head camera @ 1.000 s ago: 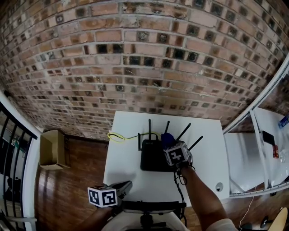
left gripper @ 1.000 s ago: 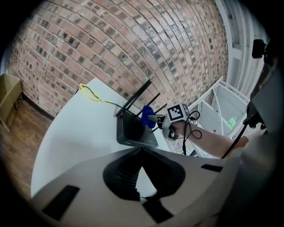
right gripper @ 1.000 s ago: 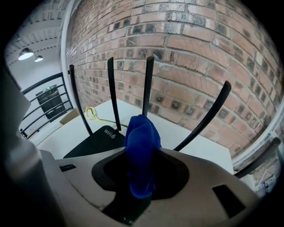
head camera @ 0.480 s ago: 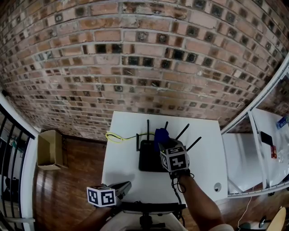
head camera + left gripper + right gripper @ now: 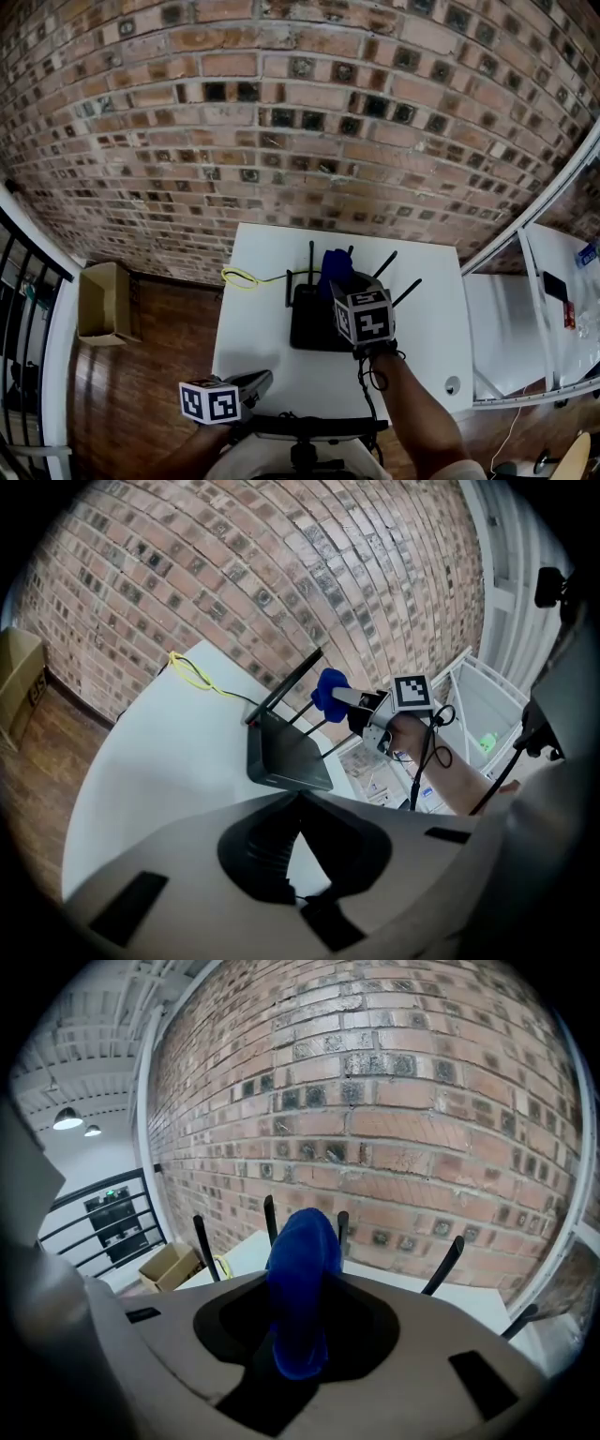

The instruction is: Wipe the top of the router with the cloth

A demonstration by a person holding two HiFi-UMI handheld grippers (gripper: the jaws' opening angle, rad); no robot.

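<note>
Right gripper [image 5: 345,283]: closed on the cloth. It hangs over the back edge of the router, among the antennas, and from the side looks clear of the top.
Cloth [image 5: 302,1269]: blue and bunched, pinched between the right gripper's jaws with a rounded wad sticking out in front. It does not appear to touch the router.
Left gripper [image 5: 255,382]: jaws drawn together at the tips with nothing in them. It sits low by the desk's near edge, toward the left corner, well apart from the router.
Router [image 5: 311,323]: black and flat, in the middle of the desk [image 5: 253,347] toward its far edge.
Antennas [image 5: 448,1265]: thin black rods rising from the router's back, the right-hand ones splayed outward.
Step in hand: probably a lift between strokes, before the wad comes down again.
Doing it well: set the wad flat on the lid in front of the antennas. Press lightly and draw toward the near edge in overlapping passes, since the router is light and may slide.
Edges: the far edge runs along the brick wall [image 5: 281,122]. A yellow cable [image 5: 242,278] trails toward the far-left corner.
Open room: bare desk lies left, right and in front of the router. The free gripper could steady the router's left side.
</note>
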